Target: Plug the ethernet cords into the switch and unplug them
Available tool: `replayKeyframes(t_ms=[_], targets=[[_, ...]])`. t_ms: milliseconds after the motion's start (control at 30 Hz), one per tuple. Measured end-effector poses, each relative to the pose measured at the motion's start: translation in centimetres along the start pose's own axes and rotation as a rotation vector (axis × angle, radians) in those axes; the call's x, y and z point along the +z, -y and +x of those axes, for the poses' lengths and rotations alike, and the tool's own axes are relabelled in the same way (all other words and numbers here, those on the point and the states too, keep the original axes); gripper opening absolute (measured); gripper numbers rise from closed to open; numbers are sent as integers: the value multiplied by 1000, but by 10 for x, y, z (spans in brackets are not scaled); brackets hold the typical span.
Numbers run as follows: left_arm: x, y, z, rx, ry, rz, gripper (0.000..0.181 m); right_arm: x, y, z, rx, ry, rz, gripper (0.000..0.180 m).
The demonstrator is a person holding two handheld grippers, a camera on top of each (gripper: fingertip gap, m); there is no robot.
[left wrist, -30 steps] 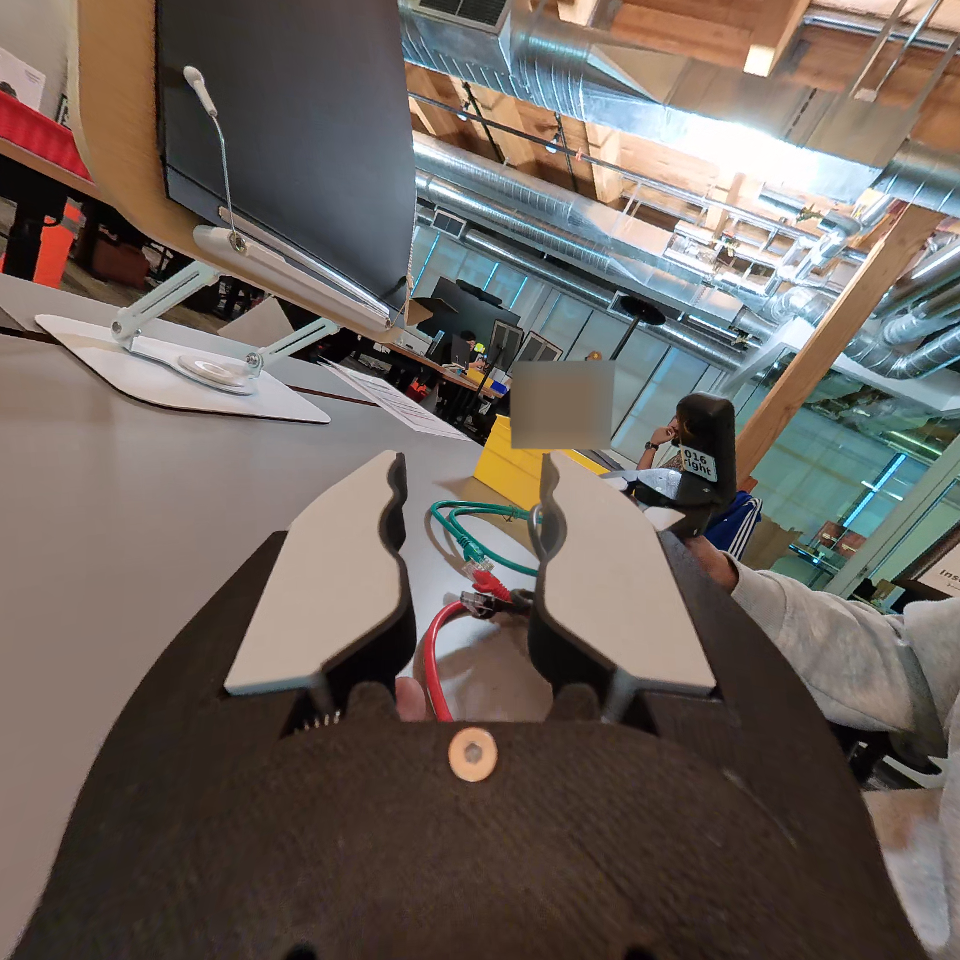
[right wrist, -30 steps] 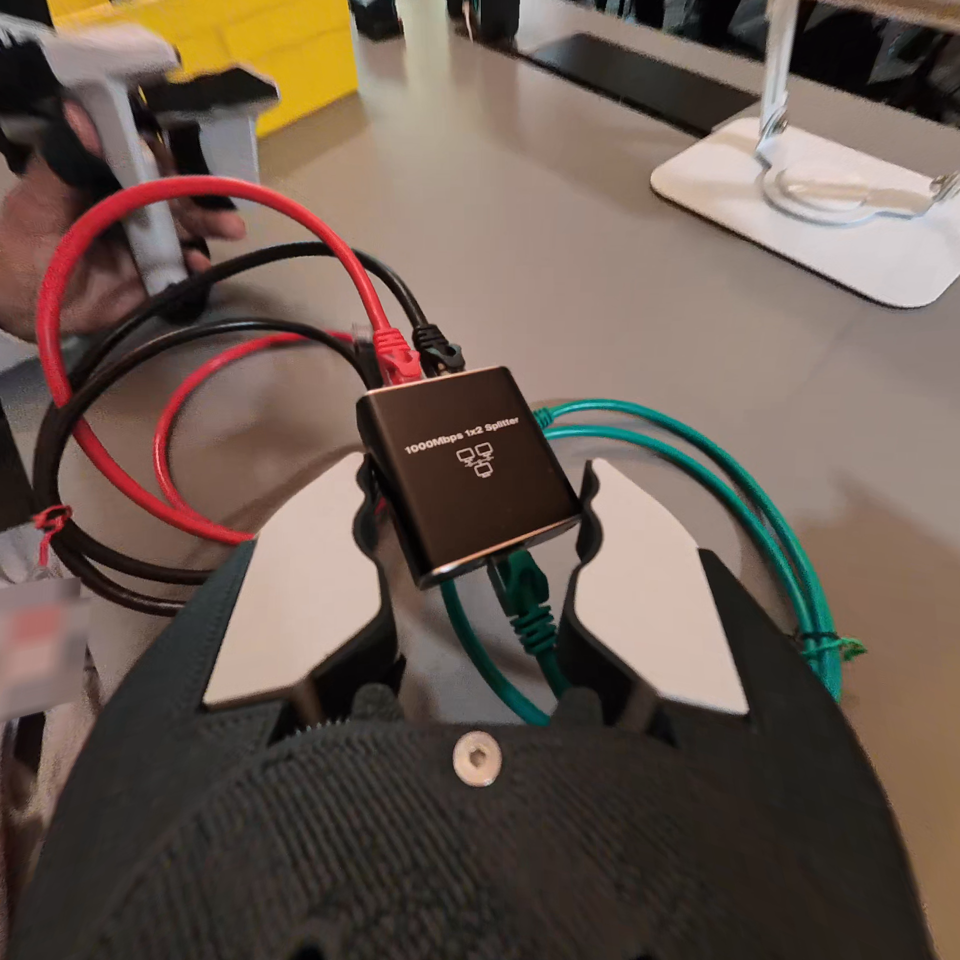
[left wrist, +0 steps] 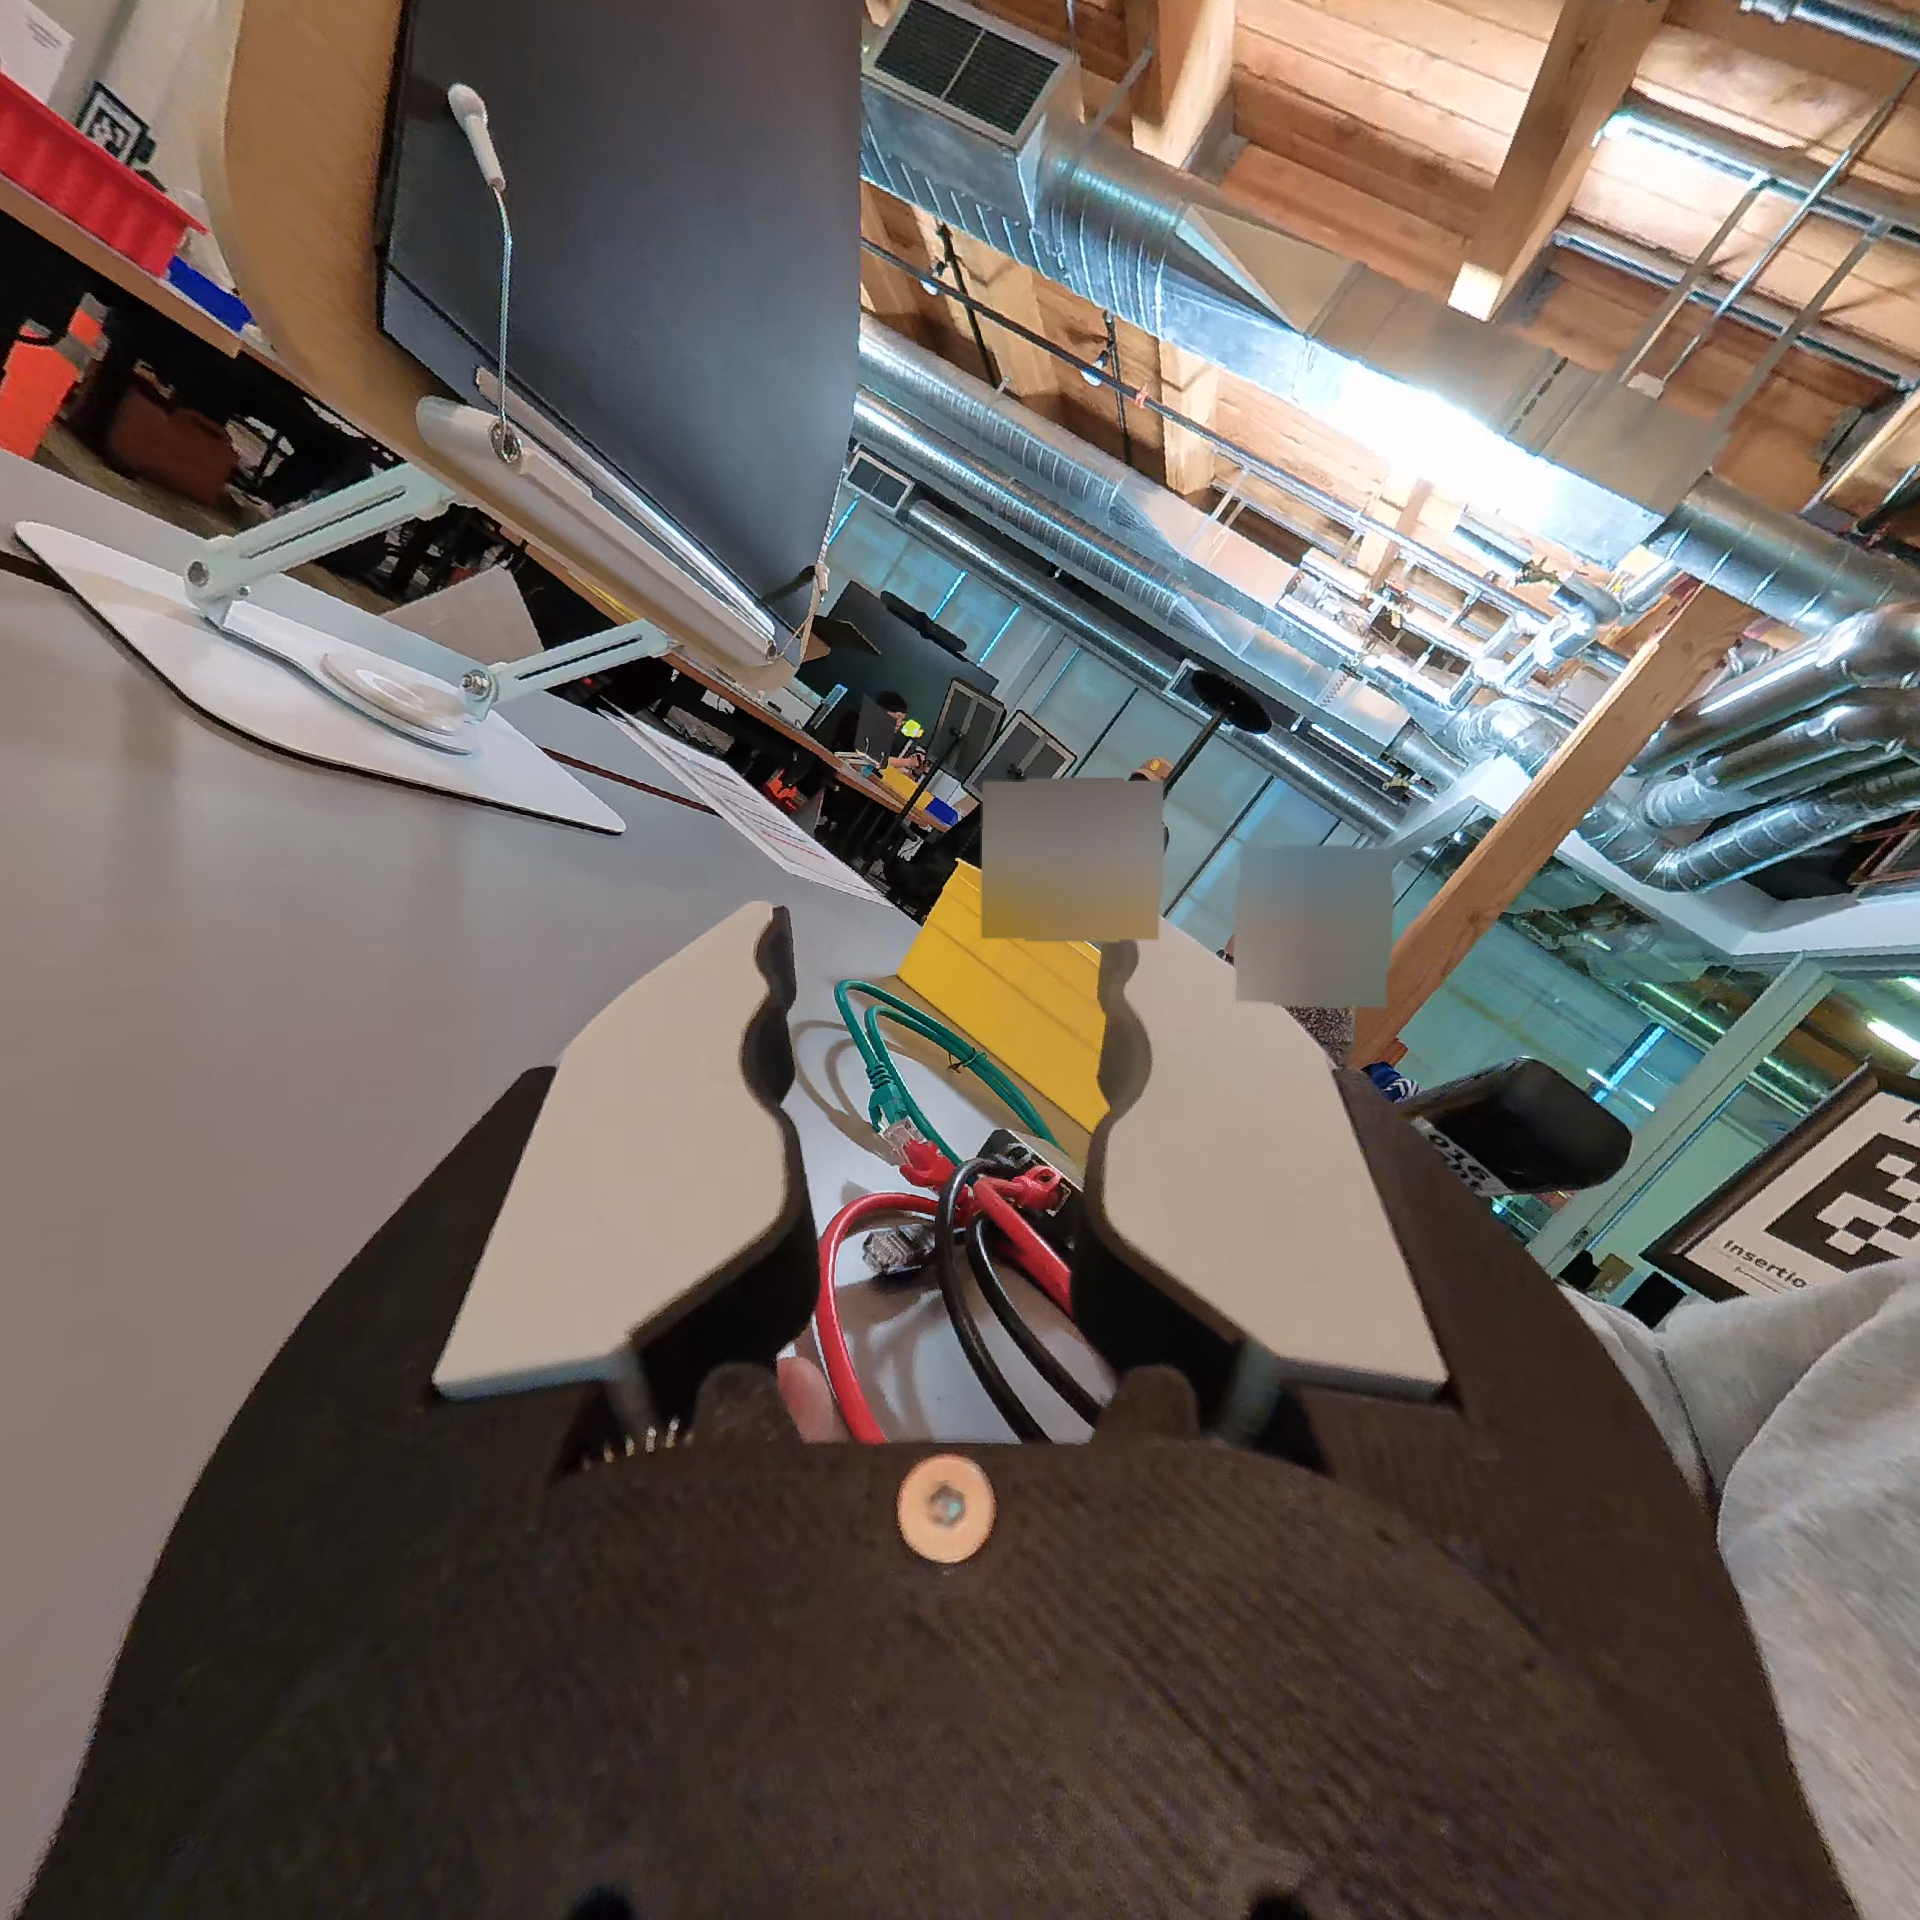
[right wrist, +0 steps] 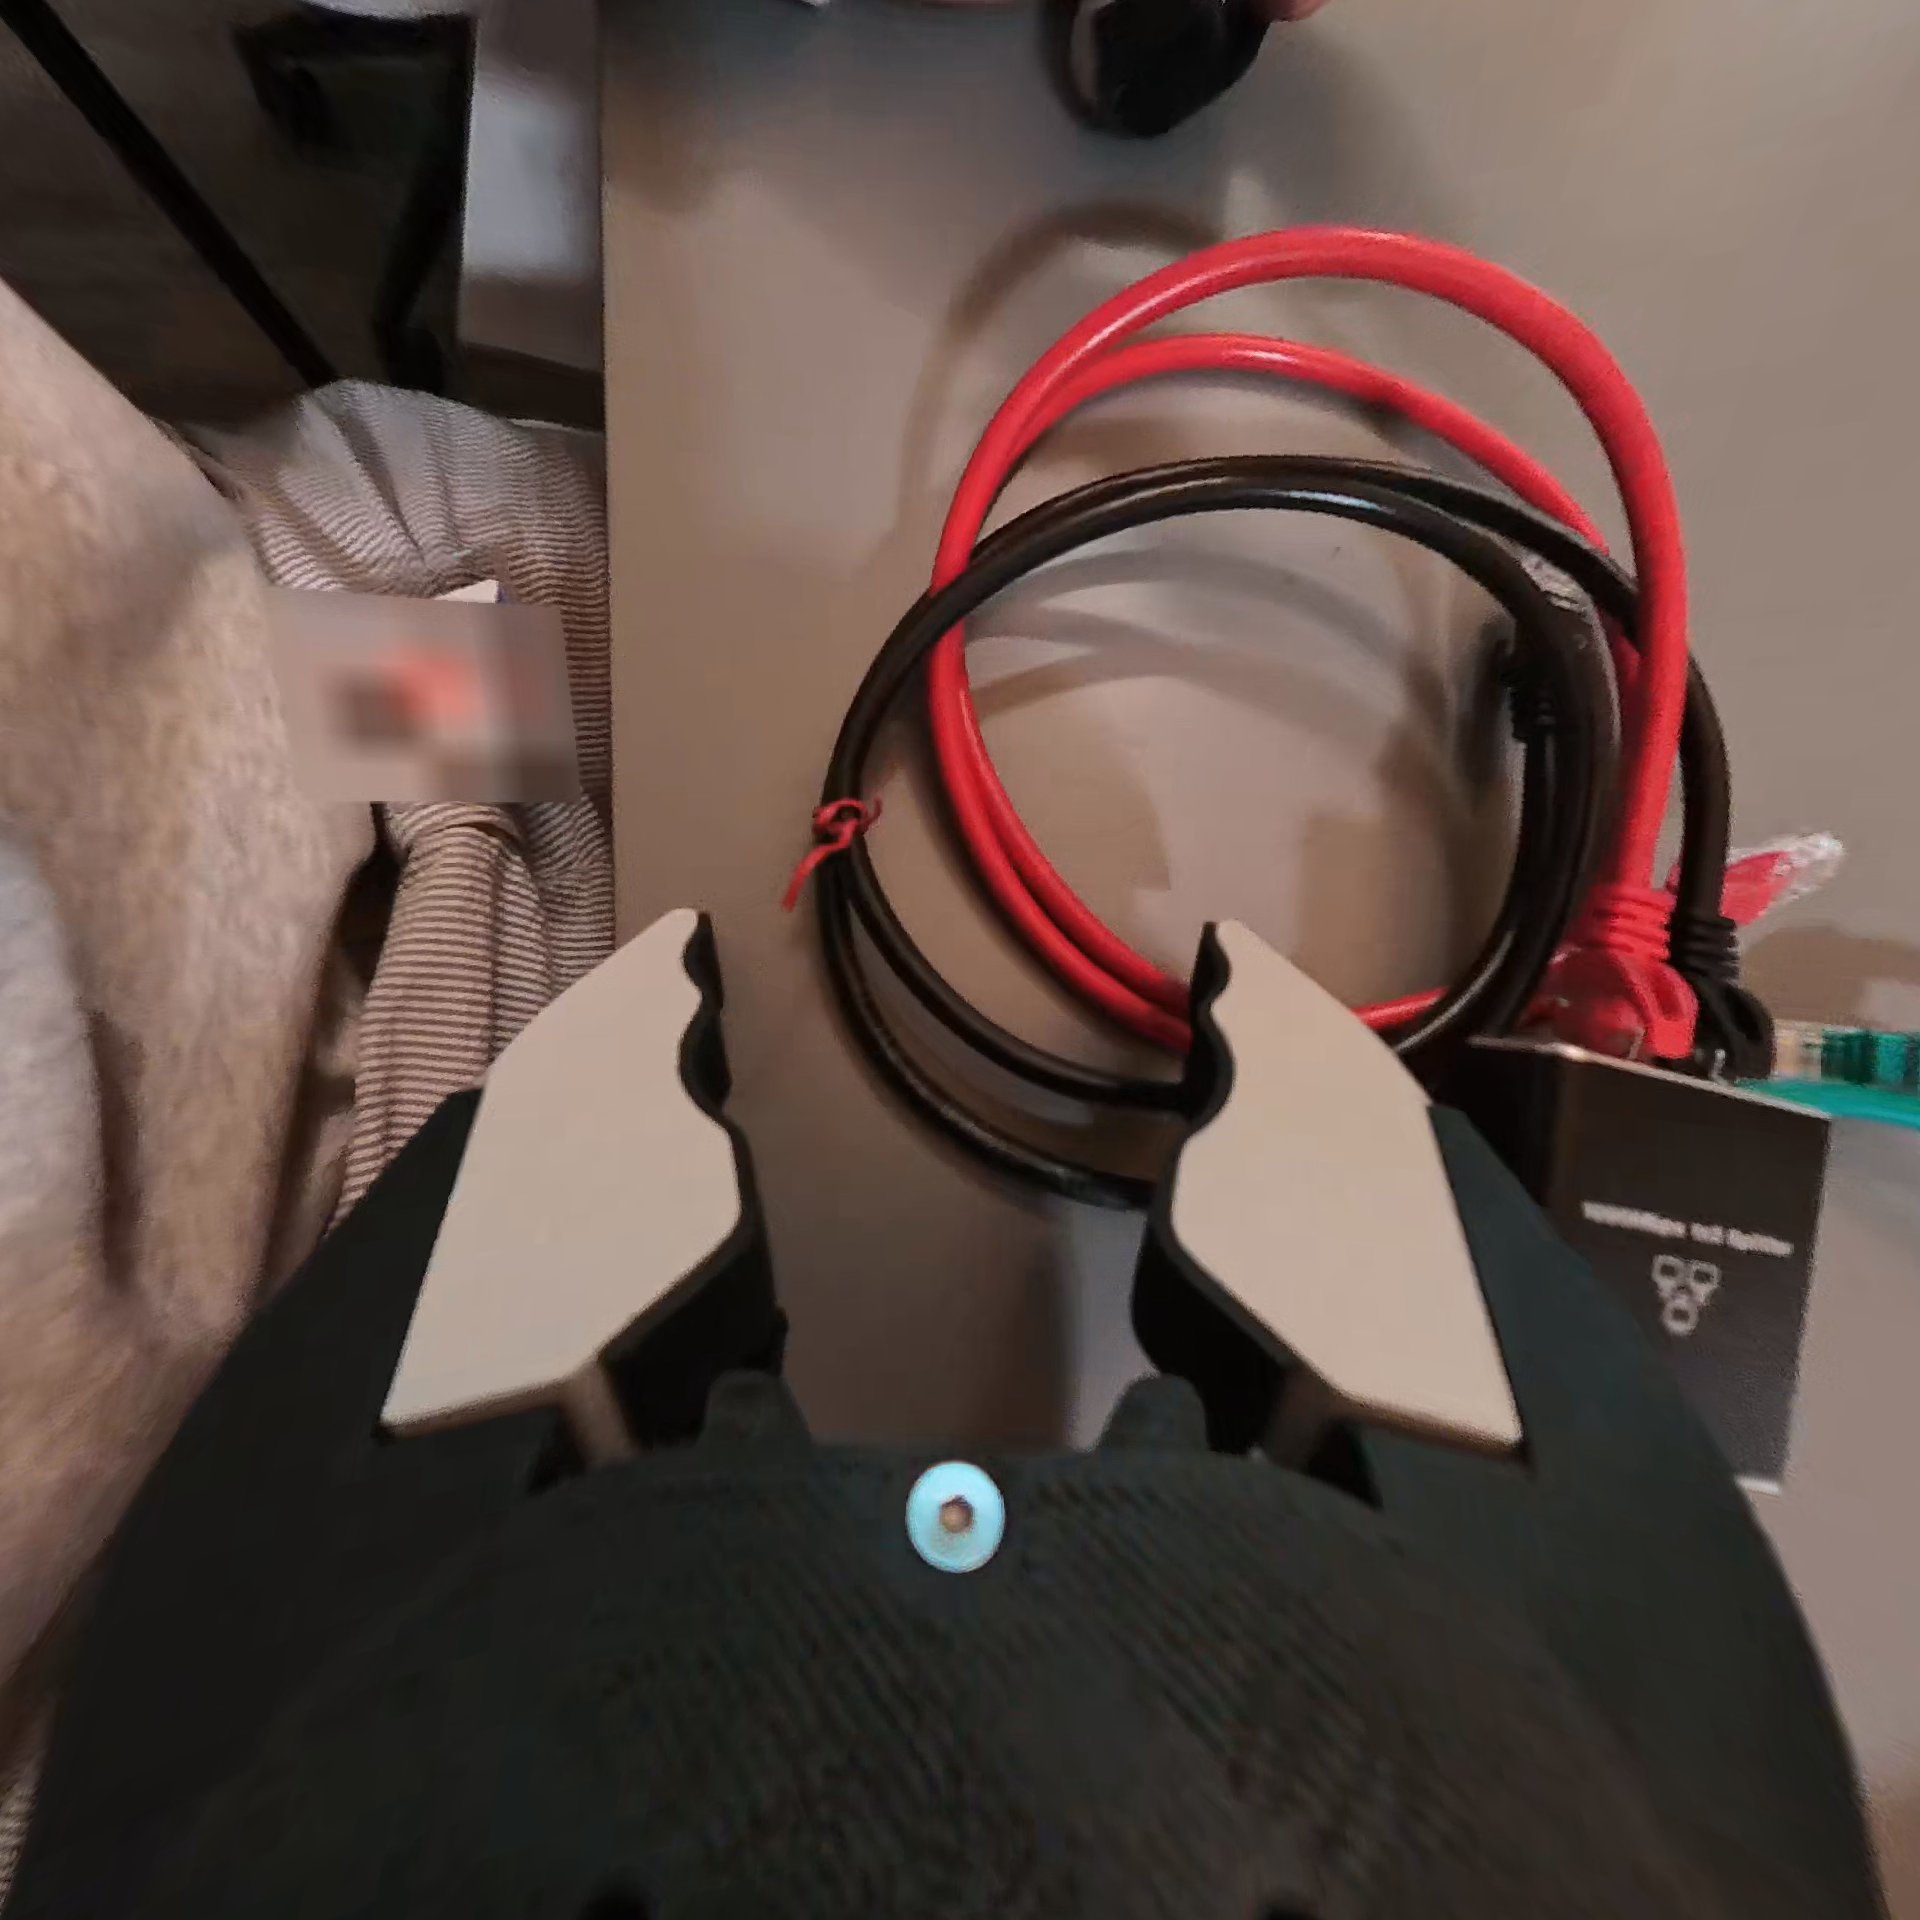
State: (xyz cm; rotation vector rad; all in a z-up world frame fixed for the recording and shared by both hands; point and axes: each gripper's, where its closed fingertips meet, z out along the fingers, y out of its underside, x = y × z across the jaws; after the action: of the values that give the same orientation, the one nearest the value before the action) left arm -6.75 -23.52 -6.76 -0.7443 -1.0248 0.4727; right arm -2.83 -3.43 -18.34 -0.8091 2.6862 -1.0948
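Nearby, red cord [right wrist: 1049, 852] & black cord [right wrist: 894, 977] (coiled) crowd switch [right wrist: 1683, 1247].

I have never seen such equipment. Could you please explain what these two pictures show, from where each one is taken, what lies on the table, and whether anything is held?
There is no robot here. A person holds a two-finger gripper in each hand, and a camera on each looks forward along its fingers.

One picture is from the left gripper, low over the grey table, looking up toward the ceiling. The other is from the right gripper, looking down.

On the table lie a small black switch, a coiled red cord, a coiled black cord and a green cord. One red plug and one black plug appear to sit in the switch. A white stand is farther back.

Both grippers are open and hold nothing.
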Motion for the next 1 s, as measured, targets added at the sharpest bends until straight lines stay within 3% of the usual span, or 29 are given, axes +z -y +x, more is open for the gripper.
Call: replayKeyframes(t_ms=[133,200,333,500,700,833,900,1000], targets=[[1,-2,1,-11,-9,-7,57,14,6,0,27,55,-9,79],[1,-2,1,-10,-8,-5,57,13,8,-1,45,80,-17,41],[1,-1,0,-19,-8,0,58,10,4,0,31,46,-53,21],[1,-1,0,-23,-10,1,59,1,11,3,10,-27,-7,17],[1,-1,0,-31,-12,2,59,-65,59,37,166,-130,395,13],[1,-1,-1,-37,-13,3,59,-104,59,57,373,-77,613,12],[1,-1,-1,-41,-13,3,59,-109,53,60,446,-16,656,12],[1,0,-2,-46,-12,7,59,-99,46,55,409,-9,586,12]])
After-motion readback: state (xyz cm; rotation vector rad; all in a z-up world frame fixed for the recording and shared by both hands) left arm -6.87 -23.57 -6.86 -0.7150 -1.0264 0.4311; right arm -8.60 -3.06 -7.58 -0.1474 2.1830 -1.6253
